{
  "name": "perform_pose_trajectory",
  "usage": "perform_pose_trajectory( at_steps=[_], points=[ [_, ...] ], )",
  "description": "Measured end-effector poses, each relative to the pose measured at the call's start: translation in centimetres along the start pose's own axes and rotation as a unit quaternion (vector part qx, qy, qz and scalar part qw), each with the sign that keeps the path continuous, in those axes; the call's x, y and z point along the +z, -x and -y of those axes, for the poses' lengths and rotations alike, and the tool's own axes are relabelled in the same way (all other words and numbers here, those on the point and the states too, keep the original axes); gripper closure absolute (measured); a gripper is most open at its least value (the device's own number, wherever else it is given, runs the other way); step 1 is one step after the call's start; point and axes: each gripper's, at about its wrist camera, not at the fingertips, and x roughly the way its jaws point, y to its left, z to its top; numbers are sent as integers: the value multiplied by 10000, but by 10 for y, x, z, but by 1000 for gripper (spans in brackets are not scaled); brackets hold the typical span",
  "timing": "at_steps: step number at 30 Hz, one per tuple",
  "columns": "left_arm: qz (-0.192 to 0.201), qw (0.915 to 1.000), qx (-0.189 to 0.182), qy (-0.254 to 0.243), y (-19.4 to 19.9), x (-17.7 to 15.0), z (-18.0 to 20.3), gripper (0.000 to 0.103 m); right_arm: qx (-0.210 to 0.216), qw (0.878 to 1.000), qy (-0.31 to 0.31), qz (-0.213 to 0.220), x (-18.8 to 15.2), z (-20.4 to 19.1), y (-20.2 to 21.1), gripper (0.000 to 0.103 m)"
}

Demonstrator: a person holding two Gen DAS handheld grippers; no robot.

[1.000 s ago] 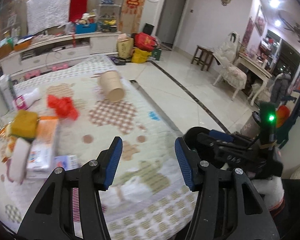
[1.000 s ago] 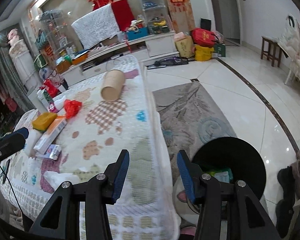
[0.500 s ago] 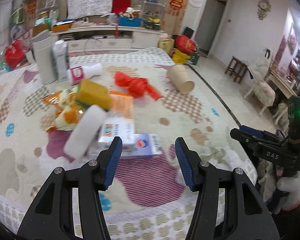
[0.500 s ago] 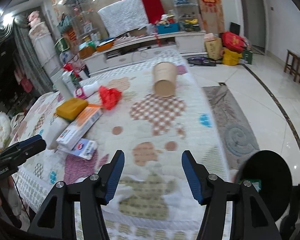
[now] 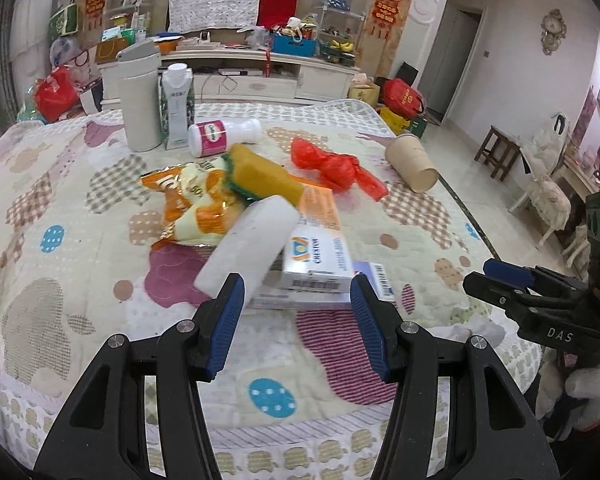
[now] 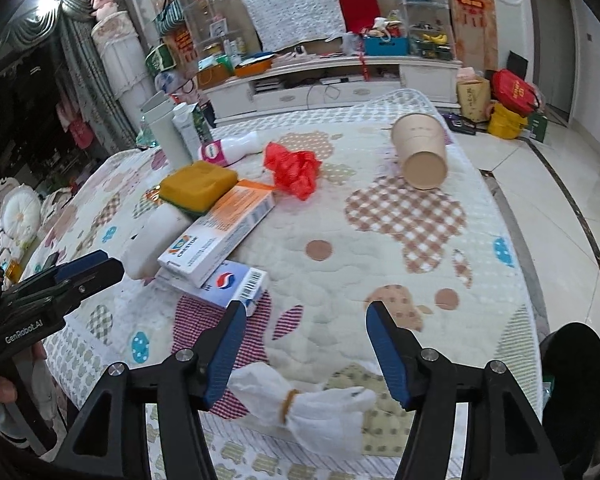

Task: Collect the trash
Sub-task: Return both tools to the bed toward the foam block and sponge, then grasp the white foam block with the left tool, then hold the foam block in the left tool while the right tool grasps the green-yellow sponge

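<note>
Trash lies on a quilted table. A white-orange toothpaste box (image 5: 318, 240) (image 6: 220, 232) rests on a flat blue-white box (image 6: 232, 284). Beside them lie a white foam block (image 5: 248, 244) (image 6: 156, 240), a yellow sponge (image 5: 264, 176) (image 6: 198, 182), an orange snack wrapper (image 5: 188, 200), a red plastic bag (image 5: 336, 166) (image 6: 294, 168), a tipped paper cup (image 5: 412, 164) (image 6: 422, 152) and a white bottle (image 5: 224, 132) (image 6: 230, 148). A crumpled white tissue (image 6: 304, 404) lies under my right gripper. My left gripper (image 5: 296, 320) is open just before the boxes. My right gripper (image 6: 304, 344) is open and empty.
A tall white flask (image 5: 140, 96) and a milk carton (image 5: 176, 108) stand at the table's far left. A black bin (image 6: 572, 380) sits on the floor at the right. A TV cabinet (image 5: 260, 76) lines the back wall; chairs stand at the right.
Both grippers have swung left from the floor and bin side toward the trash pile. The left gripper now sits close before the boxes. Both stayed open.
</note>
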Motion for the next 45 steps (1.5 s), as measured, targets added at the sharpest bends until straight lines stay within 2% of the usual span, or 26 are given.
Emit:
perform_pose_trajectory(
  at_steps=[5,9,12,14,16,19,23,26,28,29,30,32,34,39,41,45],
  points=[
    [-151,9997,-115,147,-5,-5,-23,49,91,9999,110,-80,0,-9,-6,38],
    [-325,9989,-123,329,-11,-8,-47,49,140,9995,219,-151,-1,-16,-13,37],
    [-307,9988,-97,372,-11,-8,-54,49,194,9994,223,-193,1,-19,-20,37],
    [-240,9991,-149,306,-12,-5,-53,48,230,9993,214,-209,2,-21,-23,37],
    [-237,9993,-205,209,-15,-2,-50,35,270,9991,216,-225,4,-25,-26,37],
    [-236,9994,-263,34,-21,2,-41,35,295,9990,261,-230,6,-29,-28,37],
    [-292,9988,-136,-368,-38,7,-27,35,284,9989,299,-215,11,-32,-28,37],
    [-318,9989,14,-353,-51,14,-29,35,274,9990,277,-198,16,-31,-28,37],
    [-364,9990,-85,-235,-57,17,-35,38,283,9991,254,-196,17,-30,-29,37],
    [-402,9989,-145,-167,-60,19,-39,44,288,9991,246,-203,18,-30,-30,37],
    [-458,9987,-186,-106,-63,21,-43,59,294,9991,241,-212,20,-30,-31,37],
    [-500,9983,-301,42,-63,24,-51,62,321,9989,244,-227,23,-32,-34,37],
    [-447,9983,-362,108,-57,27,-56,70,373,9987,255,-243,28,-36,-37,37],
    [-360,9979,-489,217,-34,29,-68,71,500,9979,336,-258,46,-53,-49,37],
    [-280,9984,-446,222,-26,28,-72,71,629,9972,293,-273,57,-62,-57,29],
    [-152,9980,-421,444,-14,28,-86,71,928,9947,48,-435,77,-77,-78,27]
  ],
)
